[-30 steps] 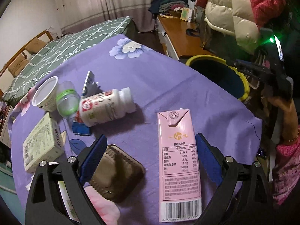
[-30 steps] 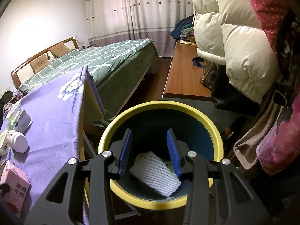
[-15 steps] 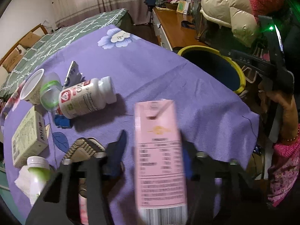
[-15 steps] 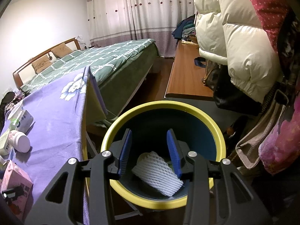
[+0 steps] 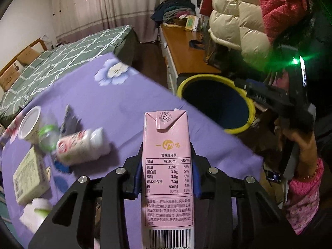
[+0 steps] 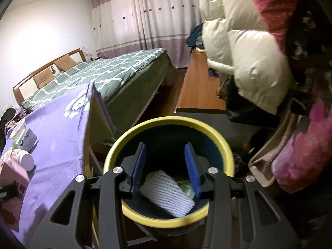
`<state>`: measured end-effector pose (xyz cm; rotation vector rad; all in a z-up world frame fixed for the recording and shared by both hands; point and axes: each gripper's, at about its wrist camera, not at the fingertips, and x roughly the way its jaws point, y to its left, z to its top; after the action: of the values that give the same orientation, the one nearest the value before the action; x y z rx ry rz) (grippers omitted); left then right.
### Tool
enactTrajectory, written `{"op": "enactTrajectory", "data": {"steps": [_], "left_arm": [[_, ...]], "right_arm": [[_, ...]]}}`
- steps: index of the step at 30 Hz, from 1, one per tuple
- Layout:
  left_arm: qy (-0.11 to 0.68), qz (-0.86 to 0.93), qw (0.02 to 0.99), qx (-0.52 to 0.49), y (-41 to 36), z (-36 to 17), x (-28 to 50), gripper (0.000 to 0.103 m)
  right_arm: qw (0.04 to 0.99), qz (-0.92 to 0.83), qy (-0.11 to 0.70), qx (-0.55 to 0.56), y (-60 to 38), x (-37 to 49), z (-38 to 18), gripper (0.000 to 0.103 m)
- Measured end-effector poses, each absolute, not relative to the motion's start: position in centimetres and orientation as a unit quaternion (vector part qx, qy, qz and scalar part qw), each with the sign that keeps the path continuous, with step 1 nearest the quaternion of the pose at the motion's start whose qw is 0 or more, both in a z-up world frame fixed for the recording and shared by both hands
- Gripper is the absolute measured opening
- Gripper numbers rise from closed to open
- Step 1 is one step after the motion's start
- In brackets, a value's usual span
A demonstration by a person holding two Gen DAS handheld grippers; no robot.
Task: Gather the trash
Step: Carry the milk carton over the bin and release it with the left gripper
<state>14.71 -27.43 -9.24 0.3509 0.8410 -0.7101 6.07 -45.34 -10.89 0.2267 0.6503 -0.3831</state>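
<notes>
Between the blue pads of the left gripper [image 5: 167, 178] sits the pink milk carton [image 5: 167, 166], pinched across its narrow sides a little below the middle, spout end pointing away and barcode end toward the camera; the jaws have just been closing and now press on it. It appears to hang clear of the purple floral tablecloth [image 5: 124, 103], so the step in hand is the carry to the bin. Since the carton is long and gripped on smooth faces, a steady, unhurried swing without tipping would likely keep it from sliding. Left of it on the cloth lie a white bottle [image 5: 82, 147], a paper cup [image 5: 29, 123] and a small box [image 5: 29, 178], best left undisturbed for now. Beyond the table edge stands the yellow-rimmed bin [image 5: 215, 103], where the right gripper [image 6: 166, 170] hovers over the mouth, jaws parted and empty, above a white foam net [image 6: 166, 197] already inside. That gripper should probably clear away before the carton is released well over the opening.
</notes>
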Motion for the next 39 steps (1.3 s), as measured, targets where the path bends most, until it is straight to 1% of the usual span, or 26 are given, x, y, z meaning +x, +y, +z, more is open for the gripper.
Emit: {"op": "enactTrajectory", "data": {"steps": [5, 11, 21, 24, 27, 28, 29, 30, 31, 36, 38, 39], "left_arm": [[0.384, -0.356, 0.834, 0.173, -32.0, -8.4, 15.1, 0.037], [0.389, -0.368, 0.825, 0.181, -38.4, -8.9, 16.7, 0.037], [0.406, -0.366, 0.813, 0.199, -46.9, -11.2, 19.8, 0.037], [0.419, -0.357, 0.81, 0.2, -48.5, -12.5, 20.8, 0.038], [0.427, -0.348, 0.809, 0.204, -49.5, -13.5, 21.5, 0.038], [0.43, -0.344, 0.81, 0.203, -49.7, -13.7, 21.7, 0.048], [0.429, -0.34, 0.812, 0.202, -49.7, -13.8, 21.7, 0.075], [0.418, -0.329, 0.824, 0.195, -49.2, -13.4, 21.7, 0.083], [0.409, -0.327, 0.831, 0.19, -48.8, -13.0, 21.6, 0.084], [0.383, -0.325, 0.849, 0.165, -45.3, -9.9, 20.6, 0.084], [0.37, -0.326, 0.857, 0.15, -42.8, -8.2, 19.7, 0.09], [0.36, -0.325, 0.863, 0.141, -41.3, -7.3, 19.1, 0.091]], "right_arm": [[0.924, -0.211, 0.301, 0.108, -47.0, 4.1, -9.9, 0.038], [0.923, -0.236, 0.286, 0.104, -49.1, 2.1, -9.4, 0.041], [0.919, -0.244, 0.29, 0.106, -50.5, 1.4, -10.2, 0.042], [0.918, -0.244, 0.295, 0.105, -50.6, 1.7, -10.5, 0.045], [0.917, -0.243, 0.298, 0.106, -50.6, 1.7, -10.8, 0.046], [0.917, -0.243, 0.299, 0.106, -50.6, 1.8, -10.8, 0.046], [0.917, -0.242, 0.299, 0.106, -50.6, 1.7, -10.9, 0.046], [0.917, -0.242, 0.299, 0.105, -50.6, 1.7, -10.8, 0.046], [0.917, -0.241, 0.299, 0.105, -50.7, 1.8, -10.9, 0.046], [0.919, -0.235, 0.299, 0.104, -50.1, 1.9, -10.7, 0.046], [0.92, -0.231, 0.299, 0.103, -49.7, 1.9, -10.6, 0.047], [0.921, -0.227, 0.3, 0.102, -49.4, 2.0, -10.6, 0.047]]}}
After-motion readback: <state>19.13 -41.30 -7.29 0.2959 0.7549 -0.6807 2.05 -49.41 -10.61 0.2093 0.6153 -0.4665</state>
